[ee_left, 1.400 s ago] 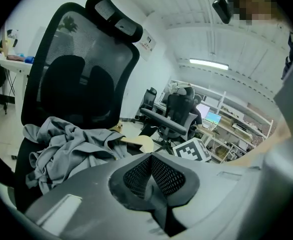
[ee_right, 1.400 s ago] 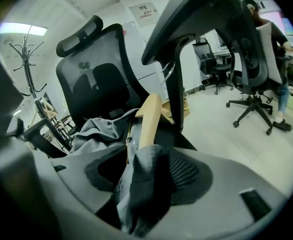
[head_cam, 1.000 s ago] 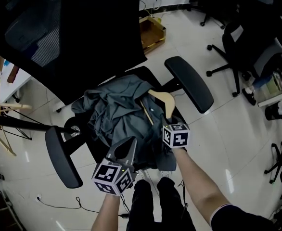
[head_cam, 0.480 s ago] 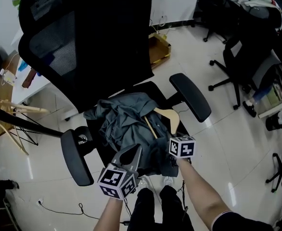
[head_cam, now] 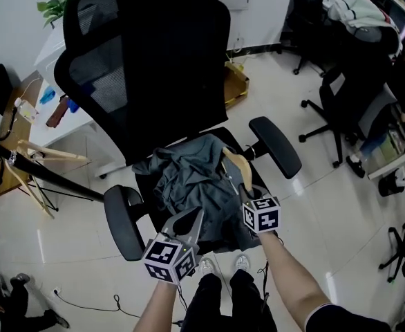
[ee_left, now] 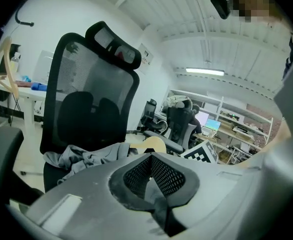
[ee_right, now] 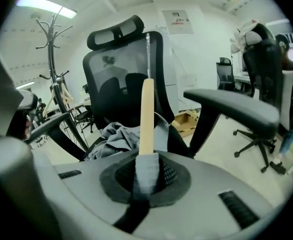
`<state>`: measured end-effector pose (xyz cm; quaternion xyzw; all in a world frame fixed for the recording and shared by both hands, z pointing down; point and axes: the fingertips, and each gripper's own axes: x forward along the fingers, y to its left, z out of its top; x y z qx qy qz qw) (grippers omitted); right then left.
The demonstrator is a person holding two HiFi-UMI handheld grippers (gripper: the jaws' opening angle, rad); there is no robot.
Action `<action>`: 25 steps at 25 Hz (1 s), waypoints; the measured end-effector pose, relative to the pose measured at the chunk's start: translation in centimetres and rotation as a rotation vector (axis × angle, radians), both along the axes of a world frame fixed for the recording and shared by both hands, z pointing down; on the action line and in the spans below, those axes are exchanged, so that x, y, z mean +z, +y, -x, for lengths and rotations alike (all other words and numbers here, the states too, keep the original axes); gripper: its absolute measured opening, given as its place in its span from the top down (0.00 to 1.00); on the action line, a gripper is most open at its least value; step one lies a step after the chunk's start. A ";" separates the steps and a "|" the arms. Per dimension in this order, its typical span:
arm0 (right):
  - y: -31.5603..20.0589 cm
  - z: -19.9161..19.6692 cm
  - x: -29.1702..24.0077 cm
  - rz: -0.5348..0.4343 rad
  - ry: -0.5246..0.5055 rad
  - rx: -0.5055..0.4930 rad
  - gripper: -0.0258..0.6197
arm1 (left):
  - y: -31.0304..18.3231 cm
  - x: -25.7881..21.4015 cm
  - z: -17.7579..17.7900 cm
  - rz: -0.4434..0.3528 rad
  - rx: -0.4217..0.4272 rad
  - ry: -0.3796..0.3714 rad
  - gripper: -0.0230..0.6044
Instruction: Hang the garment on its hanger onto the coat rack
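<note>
A glossy floor (head_cam: 327, 206) of pale square tiles takes up most of the head view. On it stands a big black office chair (head_cam: 147, 68) with a tall mesh back, a curved headrest and two long padded armrests with rounded ends. The coat rack (ee_right: 50, 39), a thin dark metal pole with curled hooks at its top, stands to the chair's left, well apart from the seat. A flat white table (head_cam: 49, 64) lies behind the chair on that same side, and an open cardboard box (head_cam: 236, 85) sits on the tiles behind the backrest. The garment (head_cam: 189, 182), soft grey cloth crumpled into thick folds, lies heaped on the chair seat between the armrests. The hanger (head_cam: 236, 163) is smooth pale wood with a curved shoulder, and it rises out of the right side of the heap. In the right gripper view it stands up as a straight narrow bar (ee_right: 146, 114) with a thin metal rod at its top. The right claw (head_cam: 244, 191) is closed tight on the hanger's lower end, a strip of grey cloth pinched in with the wood between its dark textured pads (ee_right: 145, 171). The left claw (head_cam: 197, 213) hovers just in front of the seat, its mesh-faced tips together on nothing (ee_left: 150, 174).
</note>
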<state>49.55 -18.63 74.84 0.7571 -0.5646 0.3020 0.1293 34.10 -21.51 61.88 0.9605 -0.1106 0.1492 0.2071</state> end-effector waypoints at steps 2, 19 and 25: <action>0.3 -0.4 -3.5 -0.022 0.068 -0.017 0.93 | -0.4 -2.0 -0.2 -0.018 0.006 0.030 0.96; 7.0 2.9 -31.3 -0.259 0.461 -0.188 0.93 | 0.6 -17.6 3.0 -0.222 0.007 0.179 0.96; 11.0 5.0 -40.8 -0.401 0.549 -0.269 0.93 | 4.4 -23.2 5.4 -0.315 -0.052 0.227 0.96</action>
